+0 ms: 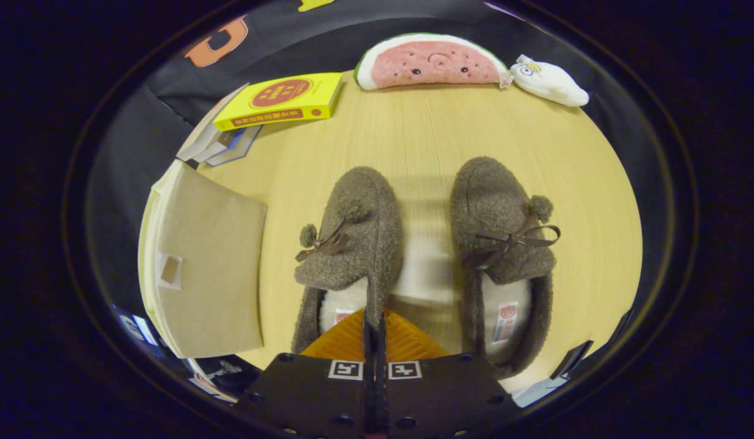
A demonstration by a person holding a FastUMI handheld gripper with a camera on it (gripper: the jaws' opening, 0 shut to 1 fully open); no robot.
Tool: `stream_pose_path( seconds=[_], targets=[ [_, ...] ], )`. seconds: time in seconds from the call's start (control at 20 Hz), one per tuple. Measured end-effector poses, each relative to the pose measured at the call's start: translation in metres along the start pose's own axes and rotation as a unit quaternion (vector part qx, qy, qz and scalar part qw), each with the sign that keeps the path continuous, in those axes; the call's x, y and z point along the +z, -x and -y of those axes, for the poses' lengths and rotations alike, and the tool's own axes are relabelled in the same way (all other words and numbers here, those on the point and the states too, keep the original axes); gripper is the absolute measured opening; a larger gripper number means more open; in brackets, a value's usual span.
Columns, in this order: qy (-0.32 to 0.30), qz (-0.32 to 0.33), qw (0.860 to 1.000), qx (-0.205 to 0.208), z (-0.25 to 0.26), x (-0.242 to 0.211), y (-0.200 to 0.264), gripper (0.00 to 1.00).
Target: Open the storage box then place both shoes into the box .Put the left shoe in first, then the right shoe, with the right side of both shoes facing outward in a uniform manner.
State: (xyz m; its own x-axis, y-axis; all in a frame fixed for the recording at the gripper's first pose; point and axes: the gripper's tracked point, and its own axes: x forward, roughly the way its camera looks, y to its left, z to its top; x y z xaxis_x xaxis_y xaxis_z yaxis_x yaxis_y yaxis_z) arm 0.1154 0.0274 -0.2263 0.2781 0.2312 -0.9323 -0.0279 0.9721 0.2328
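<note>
Fuzzy shoes [425, 244]: two; tool [374, 332] closed.

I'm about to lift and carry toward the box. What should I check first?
1. Grip: the gripper has its fingers closed on the inner side wall of the slipper by the box: ok.
2. Correct shoe first: it sits left in the pair, toes pointing away, so it is likely the left shoe: ok.
3. Storage box open: its beige panel with the tab looks closed: not ok.
4. Other slipper clear: it stands apart, with bare table between them: ok.
5. Path to the box: nothing lies between; the books sit beyond it: ok.
</note>
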Motion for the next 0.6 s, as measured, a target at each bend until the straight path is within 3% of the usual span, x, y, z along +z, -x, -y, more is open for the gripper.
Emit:
stream_pose_path(
  seconds=[0.3,0.6],
  targets=[
    [-0.012,0.067,0.997,0.028,-0.031,0.007,0.083,0.0],
    [0.005,0.125,0.991,0.046,-0.096,0.019,0.149,0.0]
  ],
)
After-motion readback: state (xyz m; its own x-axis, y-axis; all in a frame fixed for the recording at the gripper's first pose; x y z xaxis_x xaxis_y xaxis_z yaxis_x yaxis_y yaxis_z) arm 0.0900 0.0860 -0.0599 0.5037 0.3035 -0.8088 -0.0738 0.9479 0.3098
